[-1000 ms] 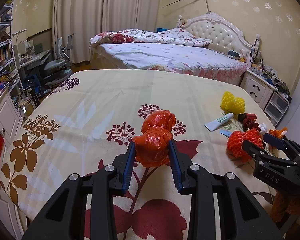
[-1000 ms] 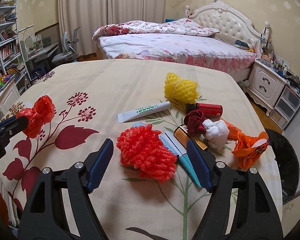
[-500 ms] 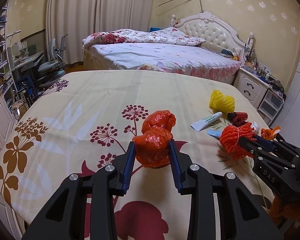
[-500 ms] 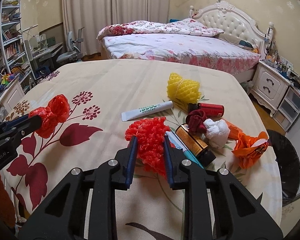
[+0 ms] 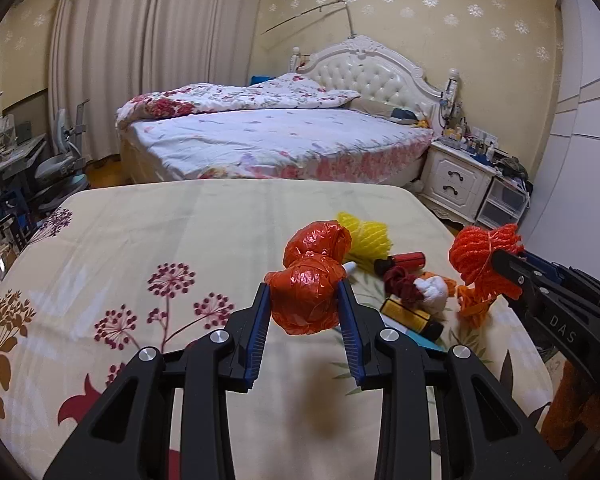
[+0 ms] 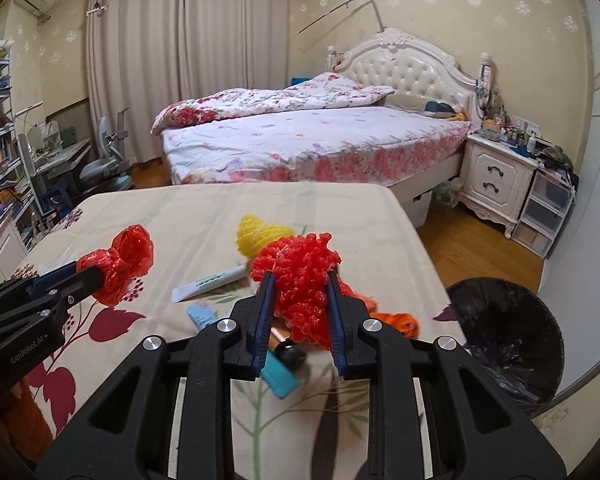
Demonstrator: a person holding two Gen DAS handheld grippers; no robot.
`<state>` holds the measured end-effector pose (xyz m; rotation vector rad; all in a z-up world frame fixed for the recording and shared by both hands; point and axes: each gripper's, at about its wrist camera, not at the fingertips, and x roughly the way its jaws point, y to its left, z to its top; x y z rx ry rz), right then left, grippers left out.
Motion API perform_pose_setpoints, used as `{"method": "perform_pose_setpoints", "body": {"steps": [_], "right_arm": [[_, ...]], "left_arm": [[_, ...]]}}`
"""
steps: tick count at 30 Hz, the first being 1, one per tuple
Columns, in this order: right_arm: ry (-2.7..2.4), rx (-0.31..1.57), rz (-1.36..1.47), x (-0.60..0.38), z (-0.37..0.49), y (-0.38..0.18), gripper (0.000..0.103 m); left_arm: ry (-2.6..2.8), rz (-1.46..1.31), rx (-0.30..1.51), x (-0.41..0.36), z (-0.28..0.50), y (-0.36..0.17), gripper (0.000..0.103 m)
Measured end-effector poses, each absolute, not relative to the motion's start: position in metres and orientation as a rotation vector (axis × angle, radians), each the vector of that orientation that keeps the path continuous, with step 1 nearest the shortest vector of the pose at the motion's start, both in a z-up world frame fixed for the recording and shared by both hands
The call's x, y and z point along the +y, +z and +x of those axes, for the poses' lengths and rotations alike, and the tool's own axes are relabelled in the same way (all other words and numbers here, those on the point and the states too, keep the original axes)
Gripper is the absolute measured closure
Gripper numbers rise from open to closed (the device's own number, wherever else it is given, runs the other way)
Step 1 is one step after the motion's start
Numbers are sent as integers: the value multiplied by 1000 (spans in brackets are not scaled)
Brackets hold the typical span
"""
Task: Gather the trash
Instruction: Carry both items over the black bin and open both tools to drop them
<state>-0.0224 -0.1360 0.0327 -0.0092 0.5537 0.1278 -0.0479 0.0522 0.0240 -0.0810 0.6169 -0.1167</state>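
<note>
both grippers are loaded: left gripper [image 5: 304, 306] pinches the orange plastic wad [image 5: 310, 284], right gripper [image 6: 298, 304] squeezes the red foam net [image 6: 296, 280] (both off the table). best to swing them over the black bin [image 6: 508, 344] before letting go.

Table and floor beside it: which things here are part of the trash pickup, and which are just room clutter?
Job:
- orange plastic bag, in left gripper
- red foam net, in right gripper
- yellow foam net
- white tube
- black bin

Just there:
- bed
- nightstand
- desk chair
</note>
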Motion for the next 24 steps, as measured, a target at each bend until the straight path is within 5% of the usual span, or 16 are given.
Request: {"method": "perform_pose_setpoints", "body": {"steps": [24], "right_arm": [[-237, 610, 103, -294, 19, -29, 78]], "left_arm": [[-428, 44, 643, -110, 31, 0, 69]]}}
